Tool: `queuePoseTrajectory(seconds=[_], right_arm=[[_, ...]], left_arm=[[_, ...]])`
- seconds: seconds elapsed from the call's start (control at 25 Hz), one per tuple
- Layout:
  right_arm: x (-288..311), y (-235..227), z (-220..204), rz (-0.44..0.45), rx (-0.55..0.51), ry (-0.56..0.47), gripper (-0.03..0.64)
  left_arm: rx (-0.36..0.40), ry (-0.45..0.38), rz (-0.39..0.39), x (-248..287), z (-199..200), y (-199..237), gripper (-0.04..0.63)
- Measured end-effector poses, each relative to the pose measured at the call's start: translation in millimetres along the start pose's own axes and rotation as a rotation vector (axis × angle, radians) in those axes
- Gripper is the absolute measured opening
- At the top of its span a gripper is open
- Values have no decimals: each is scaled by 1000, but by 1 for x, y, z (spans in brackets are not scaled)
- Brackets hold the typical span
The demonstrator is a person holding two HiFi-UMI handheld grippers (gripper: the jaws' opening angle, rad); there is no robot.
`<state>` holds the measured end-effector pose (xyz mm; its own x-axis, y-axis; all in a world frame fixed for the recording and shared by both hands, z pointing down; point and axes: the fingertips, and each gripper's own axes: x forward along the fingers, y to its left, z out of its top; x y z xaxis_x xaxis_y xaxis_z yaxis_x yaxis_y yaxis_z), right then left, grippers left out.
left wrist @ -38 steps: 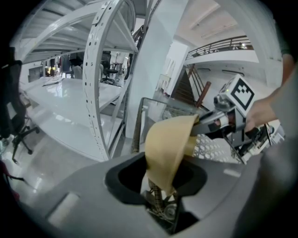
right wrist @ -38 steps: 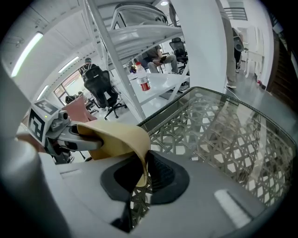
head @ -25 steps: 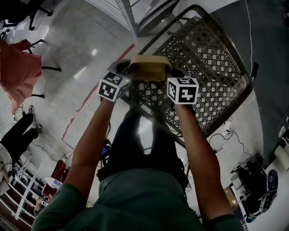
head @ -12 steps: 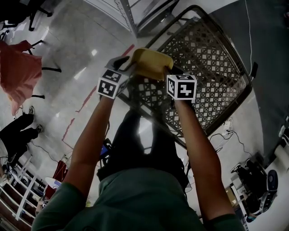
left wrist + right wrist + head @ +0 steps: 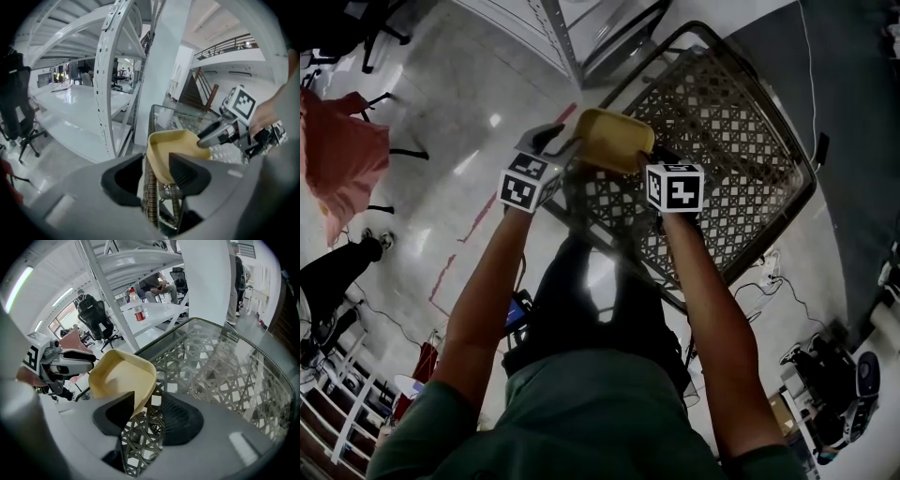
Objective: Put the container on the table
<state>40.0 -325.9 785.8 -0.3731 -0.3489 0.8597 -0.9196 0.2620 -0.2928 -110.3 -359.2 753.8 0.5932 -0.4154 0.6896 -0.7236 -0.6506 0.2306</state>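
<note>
Container (image 5: 614,141) rim between opening jaws of left gripper (image 5: 156,162), right gripper (image 5: 146,401).

Yellow container (image 5: 614,141) filling the near left corner of the lattice surface (image 5: 741,141), open lattice free to its right and beyond, white rack post (image 5: 562,37) close past that corner, open floor (image 5: 441,112) leftward

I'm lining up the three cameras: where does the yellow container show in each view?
Head view: yellow container upper centre, at the lattice table's left edge.
Left gripper view: container centre, slightly low.
Right gripper view: container left of centre.
Shared landmark: the lattice table beneath it.
</note>
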Motion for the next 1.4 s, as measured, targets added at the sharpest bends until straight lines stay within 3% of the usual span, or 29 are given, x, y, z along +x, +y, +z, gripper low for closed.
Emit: queuePoseTrajectory(seconds=[0.16,0.44,0.56,0.96,1.4], right_arm=[[-3,2,-2,10,3,3,176],[-21,4,-5,0,4,-8,173],[-30,7,-5,-4,3,-16,170],[-43,10,-18,-4,9,-14,161],[-56,11,-32,-11,18,-13,149]], left_arm=[[-15,-7,-27,2,1,-6,212],[0,-1,-12,-10,6,-15,221],[-12,28,-12,-16,1,-16,223],[-92,134,-89,-11,-32,-32,344],[-81,148,-97,-25,-43,-44,359]])
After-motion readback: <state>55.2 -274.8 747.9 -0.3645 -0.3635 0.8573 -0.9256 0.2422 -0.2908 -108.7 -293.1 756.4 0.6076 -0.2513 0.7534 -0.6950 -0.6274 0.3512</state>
